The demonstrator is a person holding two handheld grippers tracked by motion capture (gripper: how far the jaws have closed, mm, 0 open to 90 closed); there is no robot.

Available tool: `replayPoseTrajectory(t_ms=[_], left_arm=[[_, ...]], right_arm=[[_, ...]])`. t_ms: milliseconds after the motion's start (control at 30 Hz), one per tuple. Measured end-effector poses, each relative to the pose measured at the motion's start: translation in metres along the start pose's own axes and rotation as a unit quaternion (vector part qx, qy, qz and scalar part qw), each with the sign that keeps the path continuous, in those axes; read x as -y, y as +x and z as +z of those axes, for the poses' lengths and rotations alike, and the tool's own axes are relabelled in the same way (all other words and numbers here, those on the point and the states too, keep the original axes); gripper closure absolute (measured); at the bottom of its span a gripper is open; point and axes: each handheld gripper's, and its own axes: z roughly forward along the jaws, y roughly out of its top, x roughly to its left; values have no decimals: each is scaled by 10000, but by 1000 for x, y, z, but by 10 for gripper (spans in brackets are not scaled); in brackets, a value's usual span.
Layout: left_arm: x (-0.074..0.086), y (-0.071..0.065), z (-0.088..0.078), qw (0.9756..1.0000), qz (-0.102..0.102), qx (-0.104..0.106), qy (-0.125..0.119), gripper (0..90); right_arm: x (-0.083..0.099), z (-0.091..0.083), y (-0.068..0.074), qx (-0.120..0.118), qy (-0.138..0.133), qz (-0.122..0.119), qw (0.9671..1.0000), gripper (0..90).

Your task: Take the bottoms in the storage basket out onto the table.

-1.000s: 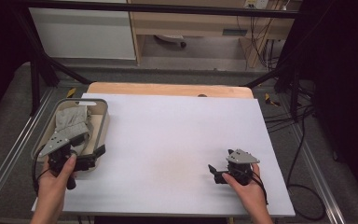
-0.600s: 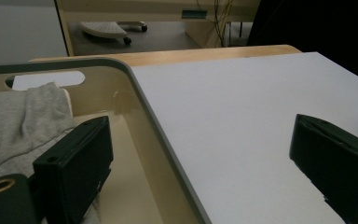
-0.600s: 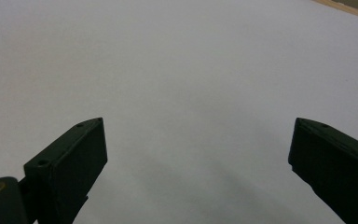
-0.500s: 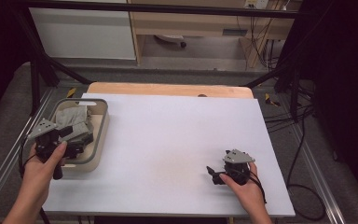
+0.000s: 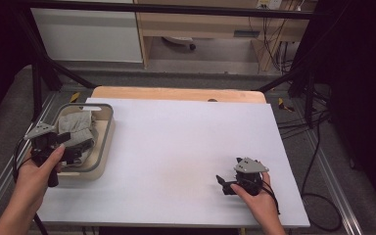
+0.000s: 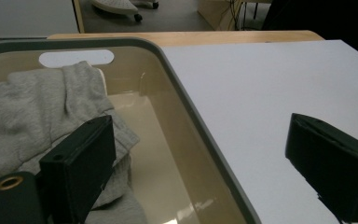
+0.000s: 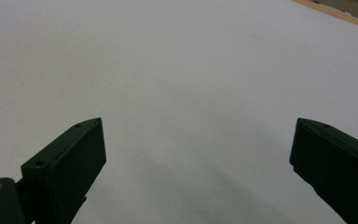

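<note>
A: High view: where's the crumpled grey cloth (image 5: 76, 130)?

B: Inside the beige plastic tub with grey rim (image 5: 108, 128). Left claw (image 6: 200, 163) hangs spread over it, empty.

A: Right claw (image 7: 198, 158)?

B: Spread, idle on the white worktop (image 5: 186, 142), well right of the tub. Next, probably: lower, pinch cloth.

White-topped table (image 5: 186, 147) on wooden board (image 5: 176, 93); grey floor (image 5: 200, 76) at 12 o'clock, white cabinet (image 5: 85, 34) at 11, cables (image 5: 318, 122) at 3.

Overhead camera, two close gripper cameras
</note>
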Motion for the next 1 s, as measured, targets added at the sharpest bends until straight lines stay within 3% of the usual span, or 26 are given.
replayPoseTrajectory(t_ms=[200,567,700,867,1000], left_arm=[[-4,2,0,9998,148,-62,135,86],[-10,8,0,9996,147,-134,210,77],[-17,13,8,9986,225,-213,434,74],[-23,18,17,9982,227,-269,494,74],[-25,26,25,9978,88,-335,568,73]], right_arm=[[0,-1,0,-46,-58,1,10000,36],[0,-1,2,-89,-63,-20,9999,33],[0,-1,2,-87,-64,-10,9999,32],[0,1,3,-79,-11,-39,10000,32],[0,0,3,-20,-27,-39,10000,31]])
